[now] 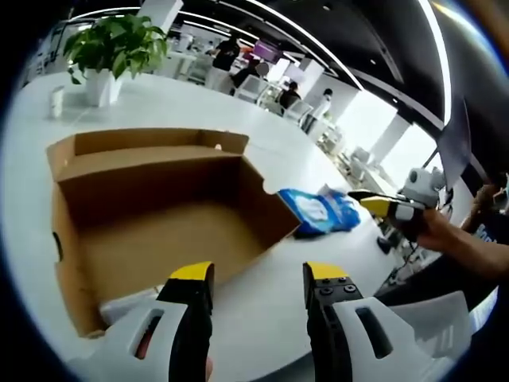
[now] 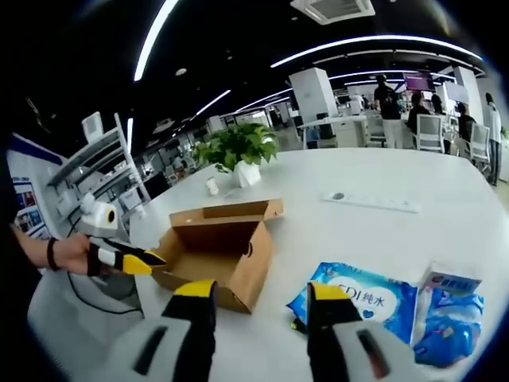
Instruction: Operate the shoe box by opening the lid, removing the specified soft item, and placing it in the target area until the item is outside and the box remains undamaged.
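Resting on the tabletop (image 2: 374, 159) just ahead of the right tongs (image 2: 258, 298), the blue tissue pack (image 2: 362, 302) looks light, soft, film-slick; pinch an edge seam. Shoe box (image 1: 159, 231) open before the left tongs (image 1: 258, 278). Both tongs apart, empty.

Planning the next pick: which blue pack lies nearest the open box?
The flat blue tissue pack printed with white characters; the other blue pack lies beyond it, farther from the box.

Brown box (image 1: 159, 231), blue packet (image 2: 362, 298)
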`<control>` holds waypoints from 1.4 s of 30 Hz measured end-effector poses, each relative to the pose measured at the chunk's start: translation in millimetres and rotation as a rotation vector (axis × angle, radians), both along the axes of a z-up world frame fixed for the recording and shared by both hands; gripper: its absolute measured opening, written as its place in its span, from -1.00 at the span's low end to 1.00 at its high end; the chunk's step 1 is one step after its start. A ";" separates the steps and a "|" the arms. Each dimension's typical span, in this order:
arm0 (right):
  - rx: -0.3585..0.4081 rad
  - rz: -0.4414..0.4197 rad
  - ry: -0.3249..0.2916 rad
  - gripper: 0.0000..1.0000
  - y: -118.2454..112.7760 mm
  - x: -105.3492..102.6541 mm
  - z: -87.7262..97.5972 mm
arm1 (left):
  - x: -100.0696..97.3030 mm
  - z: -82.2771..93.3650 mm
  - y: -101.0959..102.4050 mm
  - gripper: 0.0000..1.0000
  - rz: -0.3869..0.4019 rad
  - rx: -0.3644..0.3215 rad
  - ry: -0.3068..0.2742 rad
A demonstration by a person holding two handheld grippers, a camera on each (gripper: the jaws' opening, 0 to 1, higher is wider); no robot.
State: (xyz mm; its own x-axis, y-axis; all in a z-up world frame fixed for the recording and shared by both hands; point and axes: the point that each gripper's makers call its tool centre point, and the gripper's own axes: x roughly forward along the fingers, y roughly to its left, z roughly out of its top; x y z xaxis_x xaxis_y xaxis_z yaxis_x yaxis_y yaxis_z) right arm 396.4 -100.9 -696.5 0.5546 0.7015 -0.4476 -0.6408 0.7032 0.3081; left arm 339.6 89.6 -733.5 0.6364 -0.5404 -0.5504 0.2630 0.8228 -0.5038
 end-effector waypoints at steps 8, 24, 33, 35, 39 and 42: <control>0.026 -0.026 -0.009 -0.07 11.3 -14.4 0.0 | 1.3 3.5 3.1 -0.10 0.012 -0.015 -0.005; 0.049 -0.074 -0.022 -0.03 28.6 -47.5 3.4 | 0.9 10.0 3.0 -0.10 0.008 -0.030 -0.013; 0.059 -0.081 -0.004 -0.02 42.3 -65.3 -5.7 | 4.1 24.4 42.9 -0.10 0.024 0.009 -0.052; 0.058 -0.074 0.002 -0.02 47.2 -69.8 -8.6 | 5.4 24.5 54.2 -0.11 0.013 0.040 -0.057; 0.062 -0.065 0.011 -0.02 53.9 -75.3 -11.8 | 5.9 20.9 72.2 -0.12 -0.054 0.140 -0.060; 0.070 -0.062 0.007 -0.02 60.1 -79.6 -11.5 | 8.3 18.1 84.2 -0.12 -0.113 0.215 -0.061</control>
